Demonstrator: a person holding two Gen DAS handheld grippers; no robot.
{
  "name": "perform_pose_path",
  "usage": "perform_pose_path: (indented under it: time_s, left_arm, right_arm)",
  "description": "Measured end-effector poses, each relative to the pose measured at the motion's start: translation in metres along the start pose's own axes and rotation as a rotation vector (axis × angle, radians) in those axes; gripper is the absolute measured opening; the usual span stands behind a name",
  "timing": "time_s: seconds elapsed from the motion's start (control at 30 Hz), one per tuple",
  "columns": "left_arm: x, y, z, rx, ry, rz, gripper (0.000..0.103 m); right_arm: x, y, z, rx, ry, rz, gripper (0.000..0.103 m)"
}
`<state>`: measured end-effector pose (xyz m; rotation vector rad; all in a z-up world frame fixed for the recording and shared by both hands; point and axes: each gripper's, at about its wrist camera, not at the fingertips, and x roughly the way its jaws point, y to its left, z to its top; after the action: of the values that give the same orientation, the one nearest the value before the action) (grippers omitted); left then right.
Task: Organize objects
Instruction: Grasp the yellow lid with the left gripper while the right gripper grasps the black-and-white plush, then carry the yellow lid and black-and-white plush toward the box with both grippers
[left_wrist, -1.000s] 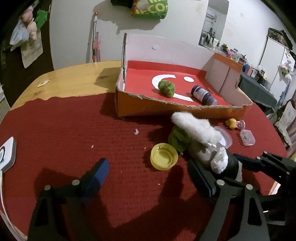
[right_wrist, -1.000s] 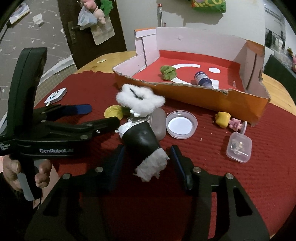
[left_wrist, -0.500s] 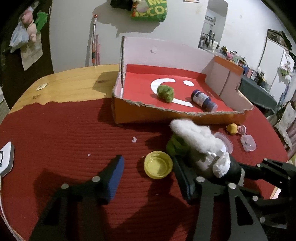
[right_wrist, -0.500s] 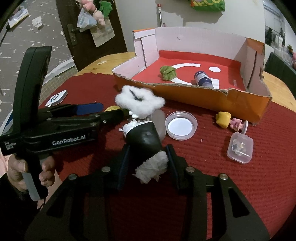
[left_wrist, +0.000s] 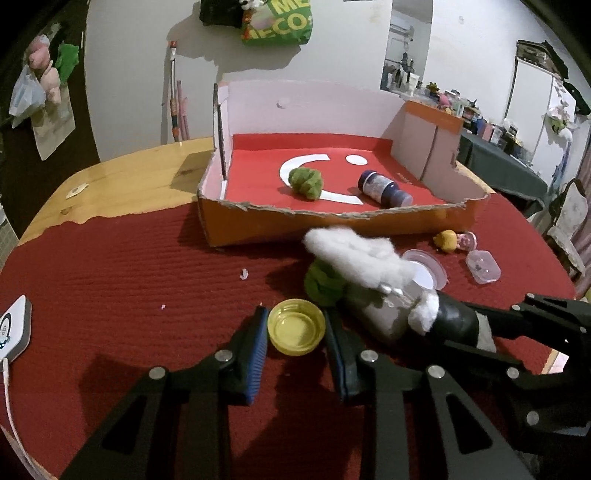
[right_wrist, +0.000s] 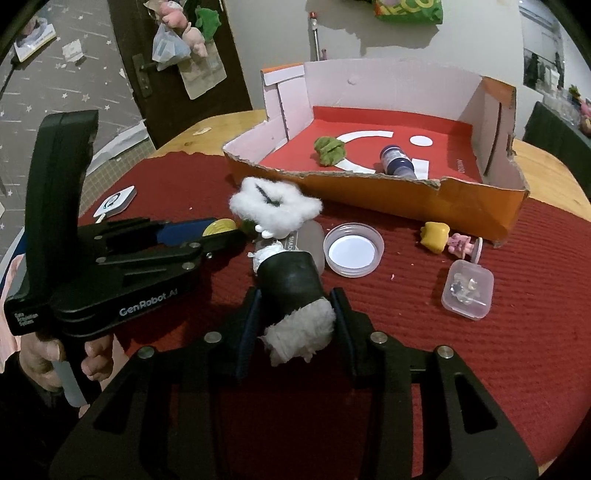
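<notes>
My left gripper (left_wrist: 295, 328) has closed its two fingers around a yellow bottle cap (left_wrist: 296, 326) lying on the red cloth. My right gripper (right_wrist: 293, 306) is shut on a black toy with white fluffy trim (right_wrist: 290, 275); the toy's white tuft (right_wrist: 273, 205) sticks forward. The same toy (left_wrist: 439, 321) shows at the right of the left wrist view, beside a green fuzzy ball (left_wrist: 321, 282). The orange cardboard box (left_wrist: 332, 225) stands behind, holding a green ball (left_wrist: 306, 182) and a dark blue bottle (left_wrist: 384, 188).
A clear round lid (right_wrist: 352, 253), a yellow and pink figurine (right_wrist: 448, 242) and a small clear plastic case (right_wrist: 467, 293) lie on the red cloth to the right. A white device (left_wrist: 13, 326) lies at the left edge.
My left gripper moved right to the yellow cap and its fingers closed around it. My right gripper closed onto the black and white toy.
</notes>
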<state>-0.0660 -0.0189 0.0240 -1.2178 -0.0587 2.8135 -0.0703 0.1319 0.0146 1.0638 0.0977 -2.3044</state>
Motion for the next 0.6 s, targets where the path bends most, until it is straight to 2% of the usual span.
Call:
perform_pose_path:
  time_s: [0.6]
  left_arm:
    - [-0.02, -0.009, -0.008, -0.011, -0.01, -0.04, 0.031]
  right_arm:
    - [-0.024, -0.001, -0.004, 0.009, -0.063, -0.02, 0.034]
